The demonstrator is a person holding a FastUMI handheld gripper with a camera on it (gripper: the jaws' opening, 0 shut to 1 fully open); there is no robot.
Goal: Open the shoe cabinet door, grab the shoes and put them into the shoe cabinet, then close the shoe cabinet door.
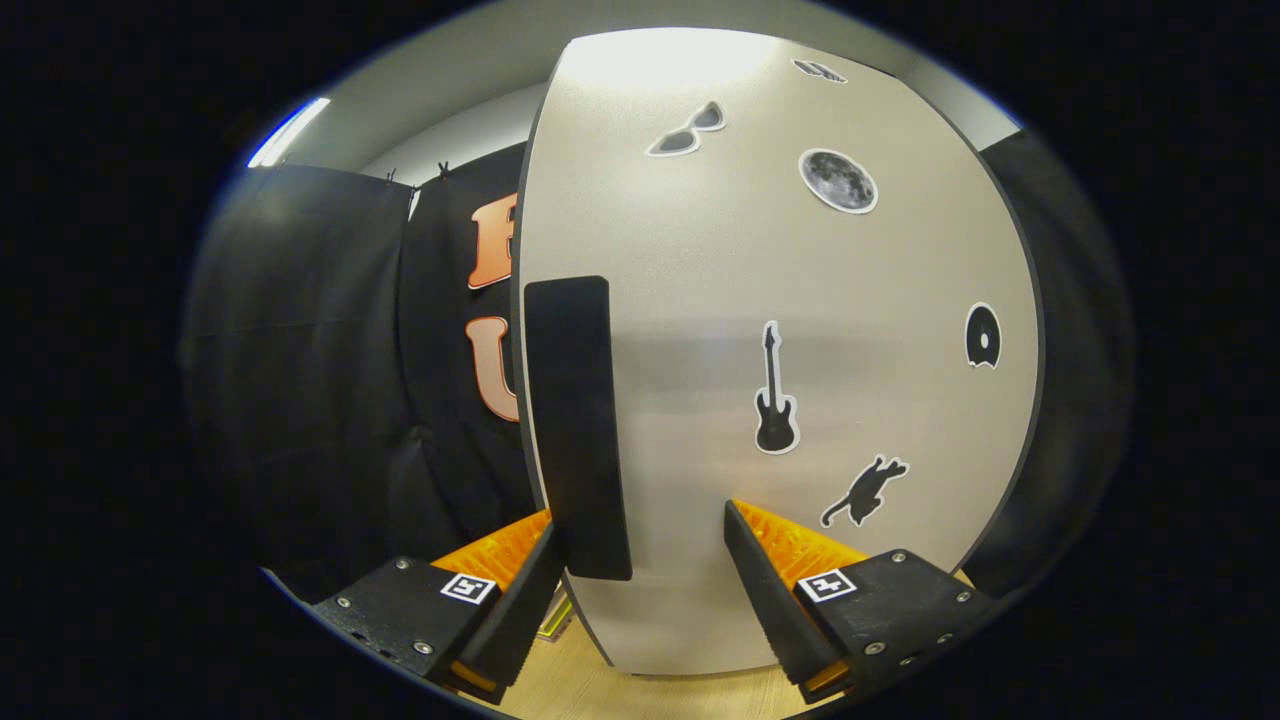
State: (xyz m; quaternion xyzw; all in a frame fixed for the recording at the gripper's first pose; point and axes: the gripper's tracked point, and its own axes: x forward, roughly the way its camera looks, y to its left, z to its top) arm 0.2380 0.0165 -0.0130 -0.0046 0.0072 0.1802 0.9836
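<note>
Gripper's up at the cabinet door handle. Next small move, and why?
Probably close the fingers on the black handle. The gripper is open and straddles the door edge: the handle's lower end lies by the left finger, the right finger on the door face. No grip shows yet.

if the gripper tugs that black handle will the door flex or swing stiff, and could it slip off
The door looks like a flat rigid panel, so it likely swings as one piece. The handle looks smooth and flat, so the open gripper straddling it may slip unless it closes firmly.
</note>
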